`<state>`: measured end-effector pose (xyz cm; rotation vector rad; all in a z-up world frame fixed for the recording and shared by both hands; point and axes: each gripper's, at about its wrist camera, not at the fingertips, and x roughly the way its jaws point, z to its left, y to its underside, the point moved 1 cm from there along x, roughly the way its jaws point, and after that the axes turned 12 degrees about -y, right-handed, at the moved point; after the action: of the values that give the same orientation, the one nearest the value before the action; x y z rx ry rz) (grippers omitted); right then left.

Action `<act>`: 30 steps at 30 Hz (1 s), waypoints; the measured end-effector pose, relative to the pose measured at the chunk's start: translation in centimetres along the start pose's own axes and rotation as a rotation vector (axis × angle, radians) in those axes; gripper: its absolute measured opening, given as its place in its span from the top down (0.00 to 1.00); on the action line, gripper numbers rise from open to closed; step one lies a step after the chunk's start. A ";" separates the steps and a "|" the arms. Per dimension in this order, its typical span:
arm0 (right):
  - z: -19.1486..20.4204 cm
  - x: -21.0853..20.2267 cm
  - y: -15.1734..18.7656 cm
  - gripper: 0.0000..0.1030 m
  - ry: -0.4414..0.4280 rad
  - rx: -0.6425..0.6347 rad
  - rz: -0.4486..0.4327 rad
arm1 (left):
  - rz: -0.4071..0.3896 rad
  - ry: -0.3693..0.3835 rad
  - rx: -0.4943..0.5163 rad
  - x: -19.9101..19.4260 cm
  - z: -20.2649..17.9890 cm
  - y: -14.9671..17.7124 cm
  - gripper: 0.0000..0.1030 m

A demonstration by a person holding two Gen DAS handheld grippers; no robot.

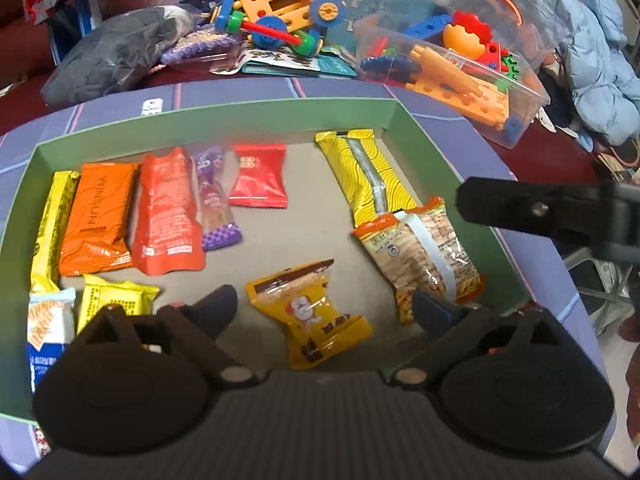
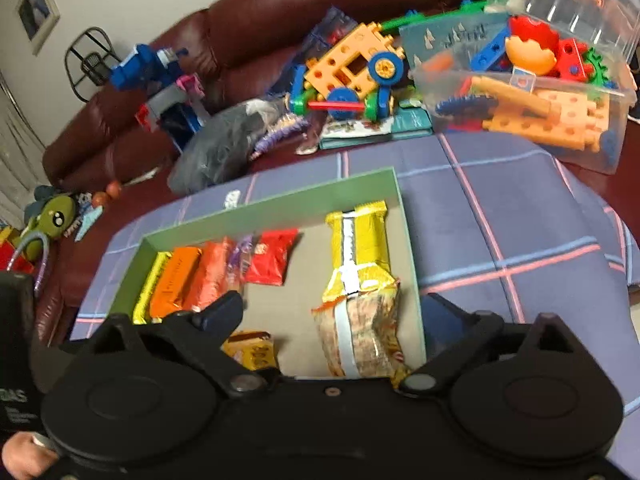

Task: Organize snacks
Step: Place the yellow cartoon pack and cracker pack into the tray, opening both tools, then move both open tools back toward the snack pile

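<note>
Inside the green tray (image 1: 224,114) lie ten snack packets: four yellow (image 1: 370,176), two orange (image 1: 98,216), one red (image 1: 259,176), one purple (image 1: 216,200), one blue-and-white (image 1: 50,328), one clear-and-orange (image 1: 420,256).

A purple plaid cloth (image 2: 520,216) with pink and pale-blue lines covers the surface in front of a dark red leather sofa (image 2: 280,12). Beyond the cloth's far edge lies an orange plastic toy vehicle with blue wheels (image 1: 288,4). Near the far right corner stands a clear plastic tub of building toys (image 1: 460,80). A grey plastic bag (image 1: 108,52) lies at the far left. A pale-blue padded jacket (image 1: 592,60) lies crumpled further right. A framed picture (image 2: 38,8) hangs on the wall.
</note>
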<state>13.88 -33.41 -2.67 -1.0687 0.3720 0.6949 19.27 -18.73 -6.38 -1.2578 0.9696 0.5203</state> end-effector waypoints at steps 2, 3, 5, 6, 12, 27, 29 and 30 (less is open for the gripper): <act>0.1 -0.3 0.2 0.00 -0.008 0.003 -0.006 | 0.004 0.004 -0.008 -0.3 0.3 0.0 0.04; 0.1 -0.5 0.2 0.00 -0.005 0.006 -0.012 | 0.001 0.002 -0.011 -0.6 0.4 0.0 0.03; 0.2 -1.0 0.4 0.00 -0.001 0.020 -0.018 | -0.009 -0.006 -0.016 -1.2 0.6 0.1 0.01; 0.2 -1.3 0.5 0.00 -0.001 0.028 -0.021 | -0.014 -0.008 -0.018 -1.6 0.7 0.1 0.01; 0.2 -3.8 1.7 0.00 0.017 0.060 -0.043 | -0.029 -0.011 -0.032 -3.8 1.1 1.1 0.00; 2.7 -6.1 7.8 0.00 -0.018 0.105 0.007 | 0.071 -0.035 -0.073 -5.3 2.7 8.1 0.01; 2.9 -6.0 8.6 0.01 -0.028 0.119 0.018 | 0.080 -0.033 -0.070 -4.9 2.4 8.4 0.04; 3.0 -6.0 8.9 0.06 -0.033 0.124 0.021 | 0.079 -0.040 -0.062 -4.7 2.2 8.5 0.05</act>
<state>3.32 -30.11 -3.75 -0.9361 0.3935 0.6985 10.81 -13.56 -7.06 -1.2638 0.9784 0.6389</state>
